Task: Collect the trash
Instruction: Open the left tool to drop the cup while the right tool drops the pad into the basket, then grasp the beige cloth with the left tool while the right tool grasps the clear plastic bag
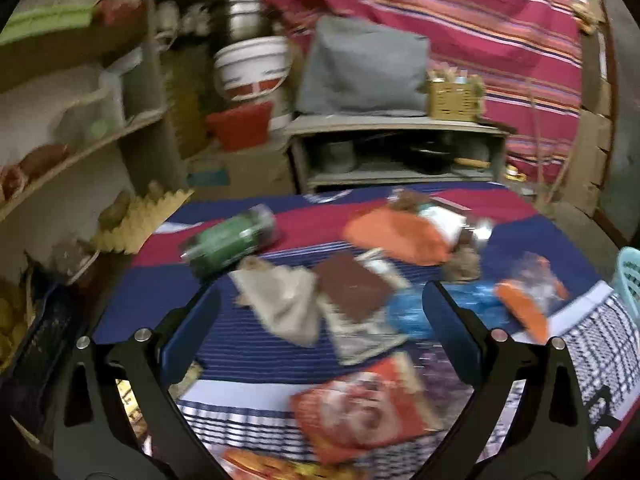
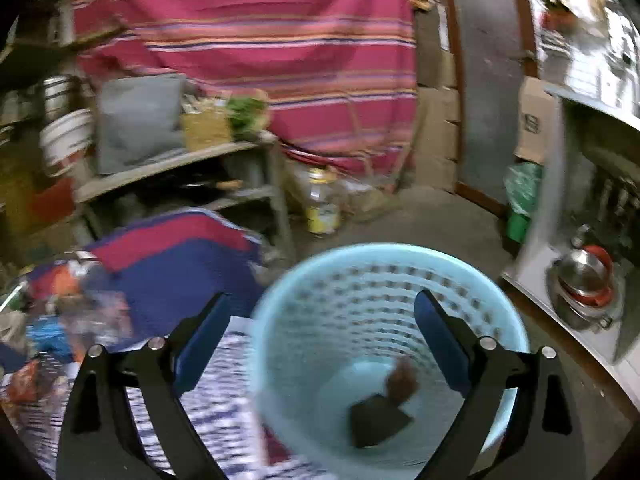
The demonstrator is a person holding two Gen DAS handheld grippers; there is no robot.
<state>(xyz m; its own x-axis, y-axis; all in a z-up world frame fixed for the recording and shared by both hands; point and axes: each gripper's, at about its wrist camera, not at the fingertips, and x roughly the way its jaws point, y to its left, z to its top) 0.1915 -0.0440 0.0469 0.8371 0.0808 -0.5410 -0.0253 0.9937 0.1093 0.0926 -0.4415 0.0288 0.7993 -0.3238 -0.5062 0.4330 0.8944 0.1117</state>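
My left gripper (image 1: 322, 304) is open and empty above a litter of trash on a striped cloth (image 1: 248, 344): a beige crumpled paper (image 1: 284, 304), a brown wrapper (image 1: 352, 284), a blue packet (image 1: 408, 312), a green bottle (image 1: 230, 242), orange wrappers (image 1: 396, 236) and a red printed packet (image 1: 360, 412). My right gripper (image 2: 322, 312) is open and empty over a light blue perforated basket (image 2: 280, 320). In the basket lie a dark flat piece (image 2: 378, 420) and a brown lump (image 2: 402, 380). The basket's edge shows at the far right of the left wrist view (image 1: 630, 276).
A low grey shelf unit (image 1: 396, 148) stands behind the cloth, with a grey cushion (image 1: 360, 68) and a yellow basket (image 1: 454, 98) on top. Shelves (image 1: 80, 148) stand at left. A yellow-labelled jar (image 2: 322, 200) stands on the floor. Steel pots (image 2: 584, 280) are at right.
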